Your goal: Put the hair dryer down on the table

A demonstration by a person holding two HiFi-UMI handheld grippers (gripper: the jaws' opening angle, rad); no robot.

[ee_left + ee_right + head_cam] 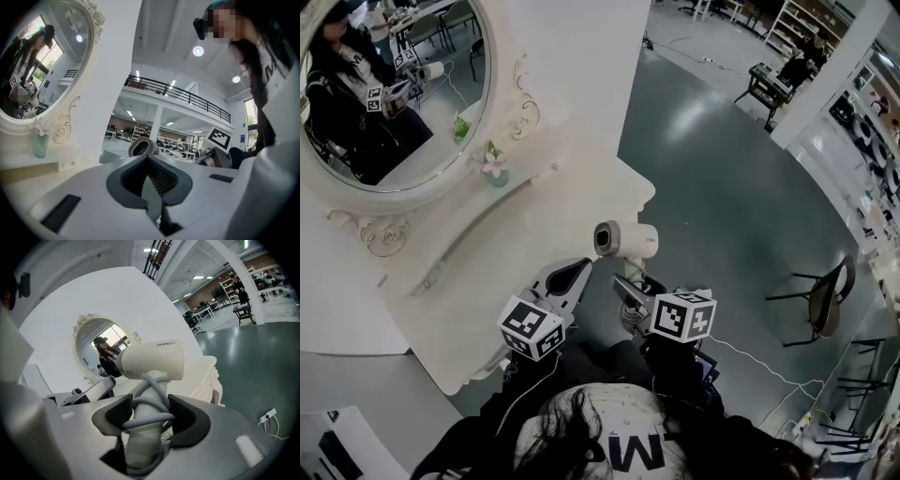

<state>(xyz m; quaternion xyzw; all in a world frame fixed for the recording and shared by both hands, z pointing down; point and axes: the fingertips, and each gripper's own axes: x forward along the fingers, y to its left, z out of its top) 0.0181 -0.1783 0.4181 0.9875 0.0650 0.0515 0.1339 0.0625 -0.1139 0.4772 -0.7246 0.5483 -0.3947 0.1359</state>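
A white hair dryer [625, 239] hangs in the air just off the right edge of the cream dressing table [516, 216], nozzle end toward the mirror. My right gripper [630, 291] is shut on its handle [143, 437], which has a grey cord wound round it; the dryer's body [152, 359] stands above the jaws. My left gripper [572, 274] sits beside it over the table's edge, shut with nothing between its fingers [148, 159]. From there the hair dryer [143, 146] shows just beyond the tips.
An oval mirror [394, 84] stands at the back of the table, with a small vase of flowers [495, 169] beside it. A chair [825, 300] stands on the grey floor at the right. A power strip and cable [267, 417] lie on the floor.
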